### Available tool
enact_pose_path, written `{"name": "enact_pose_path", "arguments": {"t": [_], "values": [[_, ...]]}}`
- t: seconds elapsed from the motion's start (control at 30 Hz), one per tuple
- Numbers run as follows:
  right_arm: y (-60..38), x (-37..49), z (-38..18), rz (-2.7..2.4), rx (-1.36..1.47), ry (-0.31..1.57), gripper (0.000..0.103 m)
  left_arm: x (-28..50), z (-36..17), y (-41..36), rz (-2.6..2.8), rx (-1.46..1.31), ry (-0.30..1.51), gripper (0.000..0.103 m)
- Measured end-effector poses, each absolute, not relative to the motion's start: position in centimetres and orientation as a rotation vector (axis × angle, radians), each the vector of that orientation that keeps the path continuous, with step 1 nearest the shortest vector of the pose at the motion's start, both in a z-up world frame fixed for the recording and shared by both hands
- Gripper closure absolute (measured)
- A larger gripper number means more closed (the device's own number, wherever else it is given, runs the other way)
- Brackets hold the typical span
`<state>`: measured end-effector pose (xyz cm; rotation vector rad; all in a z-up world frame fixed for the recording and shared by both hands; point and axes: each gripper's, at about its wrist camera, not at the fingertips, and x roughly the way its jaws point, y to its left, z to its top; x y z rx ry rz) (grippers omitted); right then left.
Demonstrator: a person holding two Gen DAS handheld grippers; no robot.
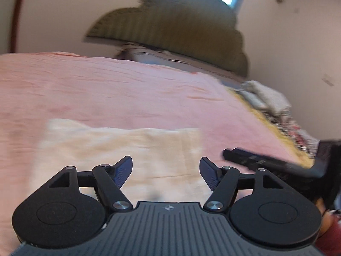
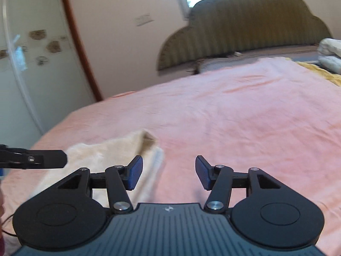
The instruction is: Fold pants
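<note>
Cream pants [image 1: 127,153] lie folded flat on the pink bedspread [image 1: 106,89]. My left gripper [image 1: 166,173] is open and empty, hovering above the pants' near part. In the right wrist view the pants [image 2: 102,160] lie at the lower left with one corner turned up. My right gripper [image 2: 169,171] is open and empty, above the pink bedspread [image 2: 234,117] just right of the pants. The right gripper shows in the left wrist view [image 1: 255,160] at the right; the left gripper shows in the right wrist view [image 2: 42,159] at the left edge.
An olive scalloped headboard [image 1: 170,27] stands at the bed's far end. Folded whitish bedding [image 1: 266,98] and a yellow cover [image 1: 283,136] lie along the bed's right side. A wardrobe door [image 2: 32,53] stands left of the bed.
</note>
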<state>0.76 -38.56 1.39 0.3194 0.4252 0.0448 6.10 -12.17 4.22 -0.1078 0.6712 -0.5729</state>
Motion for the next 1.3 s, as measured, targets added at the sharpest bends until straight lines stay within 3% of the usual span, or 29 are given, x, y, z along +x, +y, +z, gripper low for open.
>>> {"name": "enact_pose_path", "arguments": {"t": [0.2,0.27,0.47,0.67,0.7,0.87,1.03,1.3], "values": [[-35.2,8.8,0.5,0.081,0.174,0.538,0.050,6.3,2.1,-7.2,-0.416,-0.029,0.747,0.031],[-34.7,10.1,-0.6,-0.025,0.061,0.578,0.036,6.2,1.1,-6.9,-0.428,-0.001,0.793,0.032],[-30.5,3.5,2.3,0.011,-0.038,0.412,0.033,4.8,1.4,-6.6,-0.501,-0.029,0.696,0.031],[-27.8,1.4,-0.6,0.062,-0.164,0.576,0.033,2.7,0.0,-8.9,-0.567,0.119,0.701,0.030],[-28.4,0.9,-1.1,0.007,-0.146,0.563,0.029,2.4,0.2,-8.8,-0.582,0.121,0.691,0.030],[-32.7,-3.9,1.6,0.021,0.234,0.384,0.029,2.0,1.3,-8.9,-0.643,0.102,0.654,0.028],[-35.9,-5.6,0.6,0.297,0.680,0.434,0.029,2.0,1.0,-9.6,-0.684,0.058,0.685,0.028],[-36.1,-4.7,-2.0,0.313,0.768,0.528,0.029,0.9,1.3,-11.3,-0.748,0.140,0.661,0.025]]}}
